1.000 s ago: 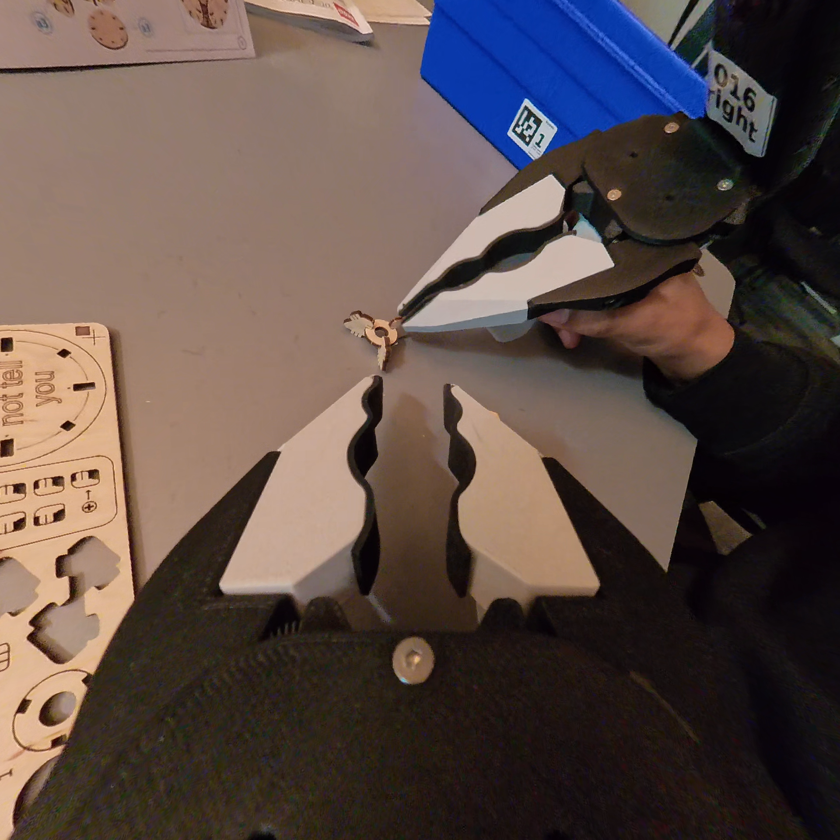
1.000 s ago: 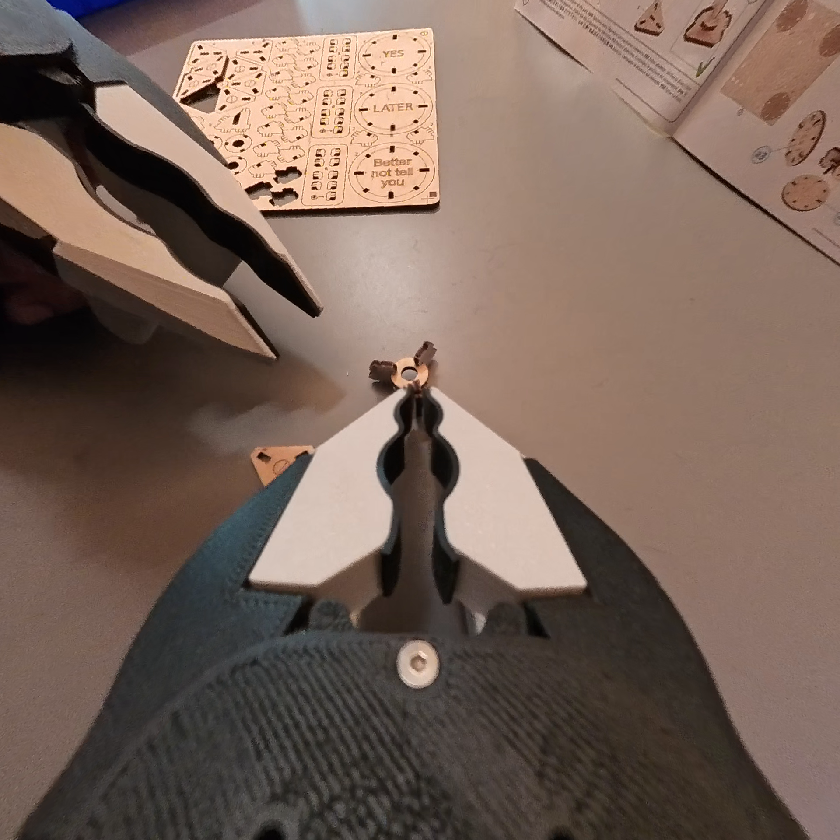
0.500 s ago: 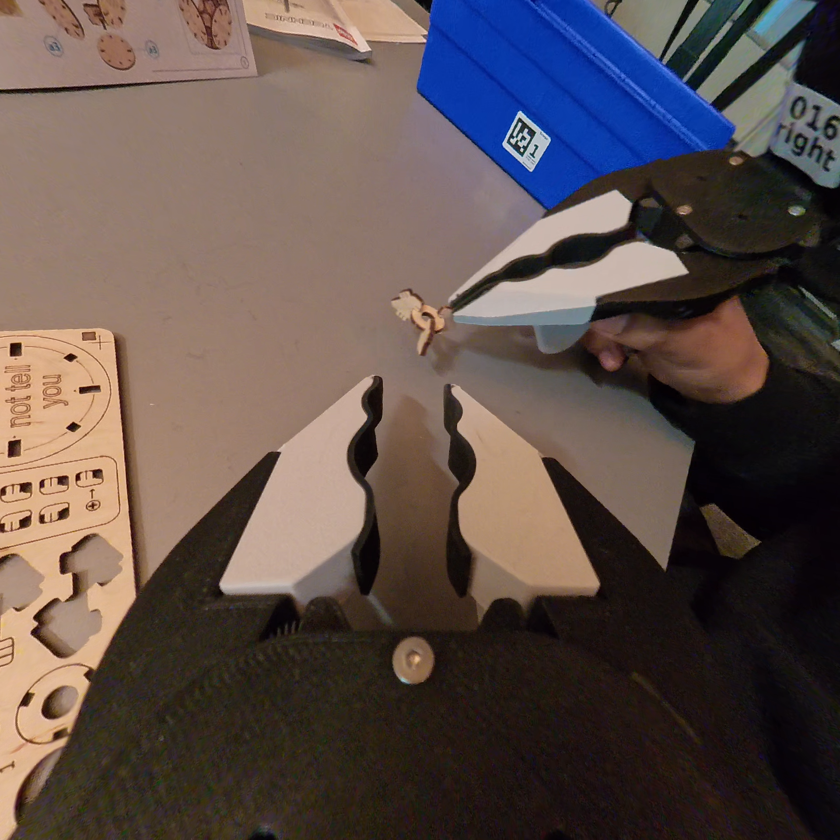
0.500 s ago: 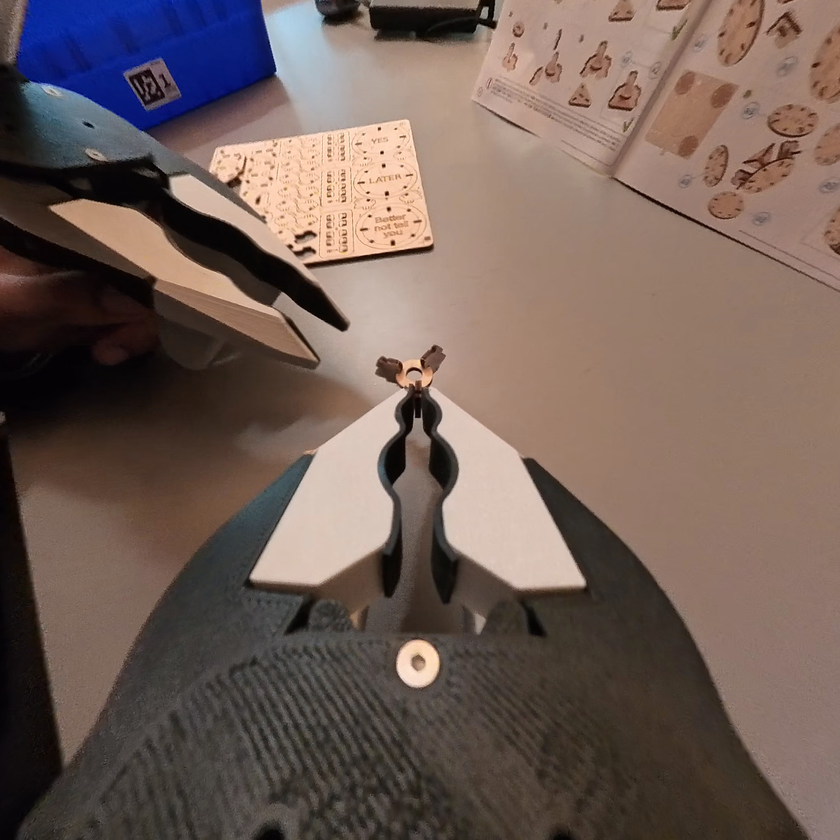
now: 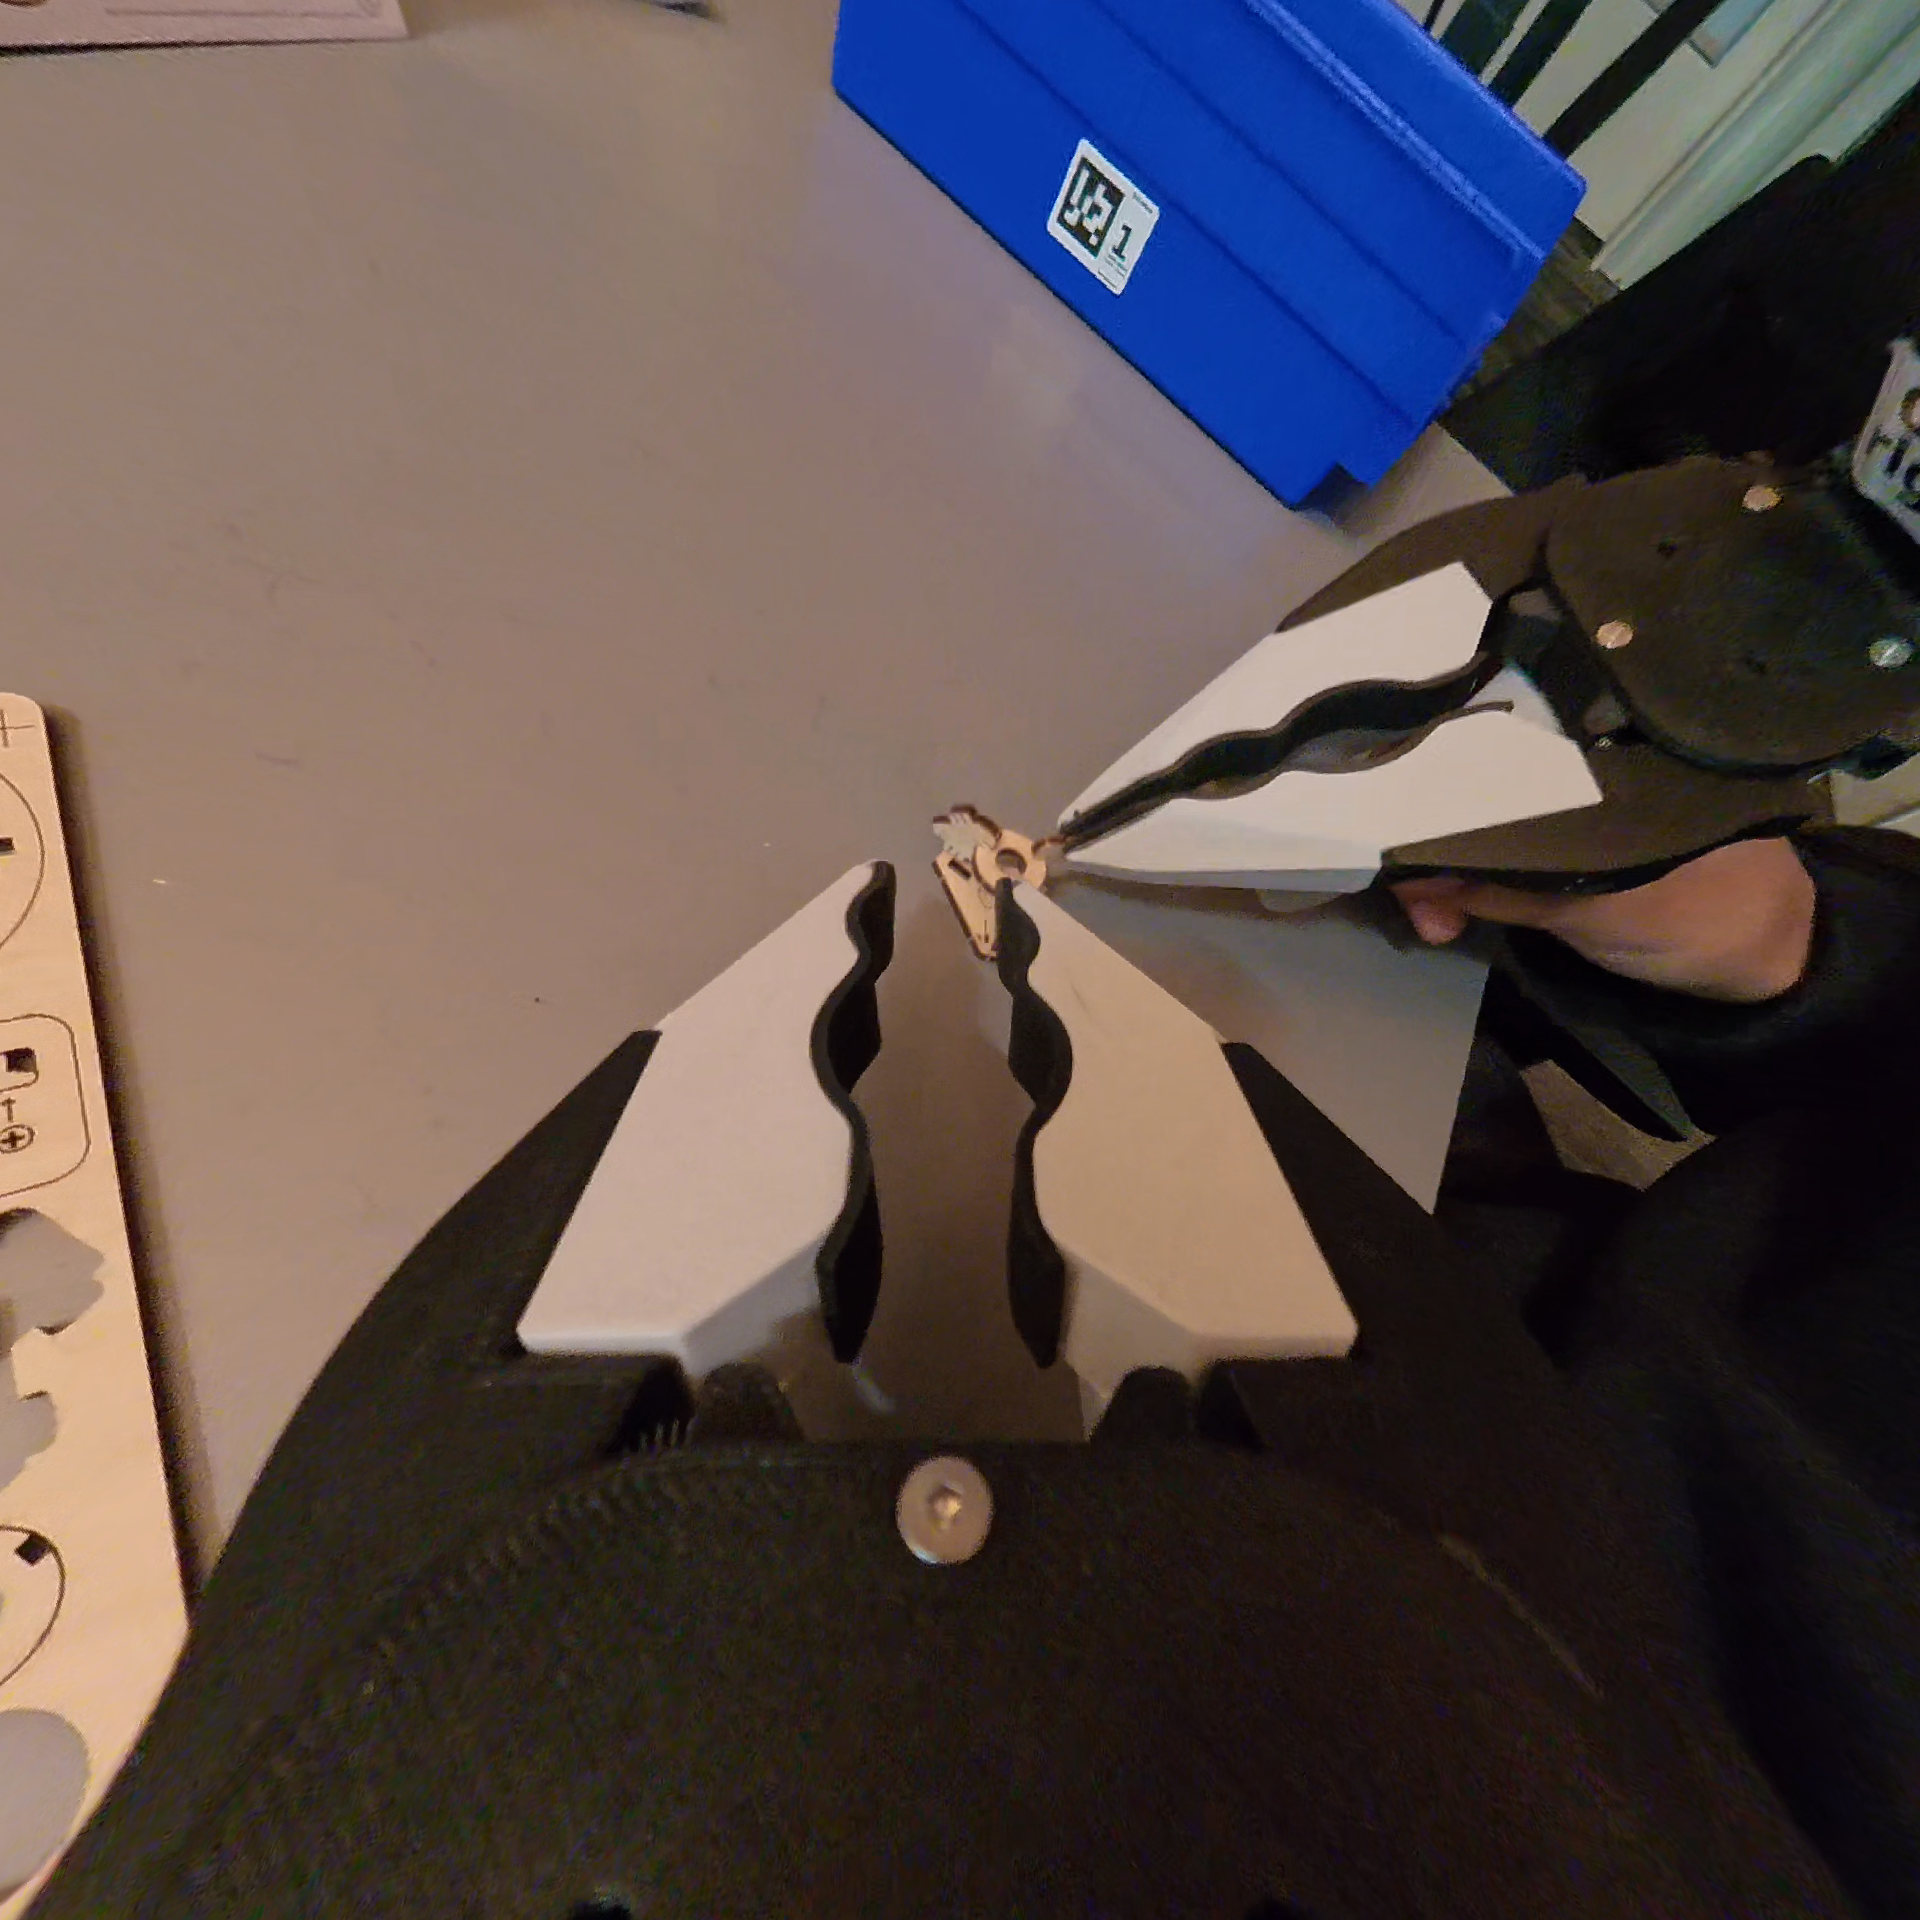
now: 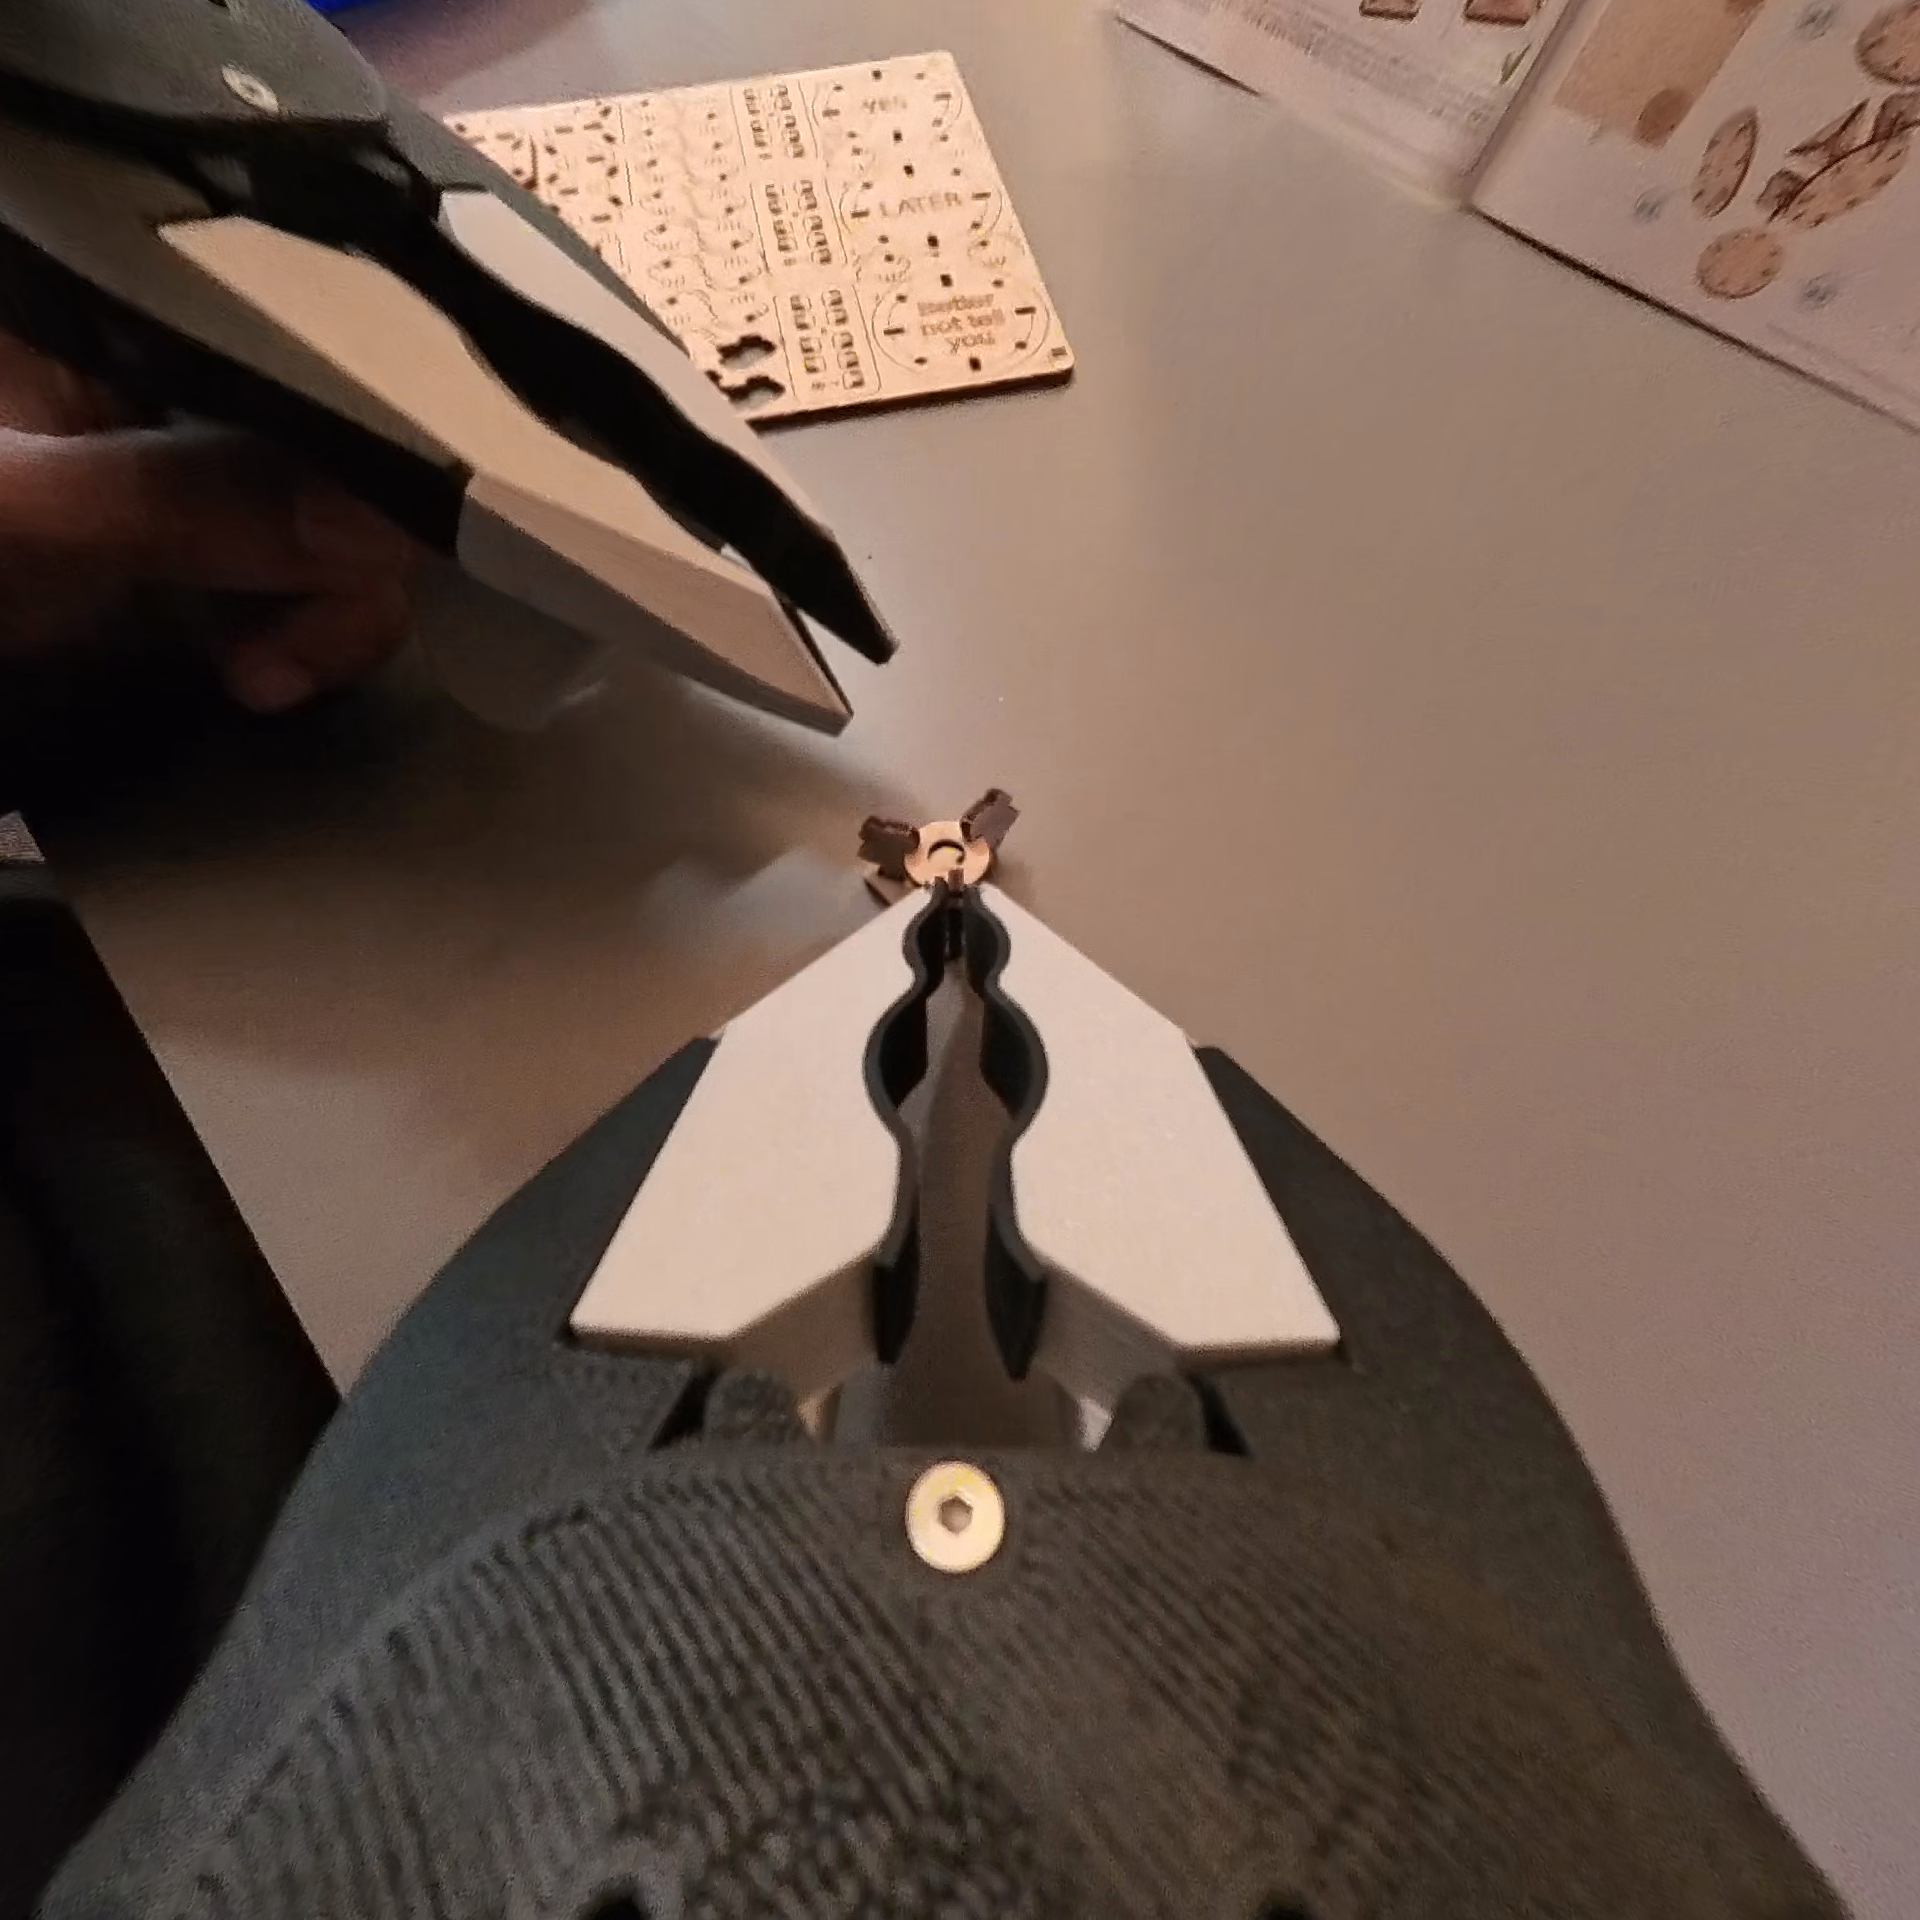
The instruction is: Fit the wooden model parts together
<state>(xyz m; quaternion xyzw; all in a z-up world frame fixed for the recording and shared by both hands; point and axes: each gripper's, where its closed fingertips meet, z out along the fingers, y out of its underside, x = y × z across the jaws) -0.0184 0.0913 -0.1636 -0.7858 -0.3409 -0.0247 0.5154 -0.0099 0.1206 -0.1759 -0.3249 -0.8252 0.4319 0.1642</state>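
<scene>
My right gripper (image 6: 943, 914) is shut on one arm of a small three-armed wooden piece with a ring at its centre (image 6: 940, 852). It holds the piece just above the grey table (image 6: 1403, 727). In the left wrist view the piece (image 5: 1003, 857) sits at the tip of the right gripper (image 5: 1070, 831), close to my left gripper's right fingertip (image 5: 1008, 904). My left gripper (image 5: 943, 883) is open and holds nothing. A small flat triangular wooden piece (image 5: 966, 920) lies on the table under the held piece, and its corner shows in the right wrist view (image 6: 881, 888).
A laser-cut wooden parts sheet (image 6: 831, 239) lies on the table, at the left edge in the left wrist view (image 5: 62, 1143). A blue bin (image 5: 1247, 208) stands at the back right. Open instruction pages (image 6: 1714, 156) lie farther off. A hand (image 5: 1610, 925) holds the right gripper. Left tips to right tips: about 4 cm.
My right gripper lifted the three-armed piece off the table and carried it close to my left gripper's tips. My left jaws narrowed a little but stay open.
</scene>
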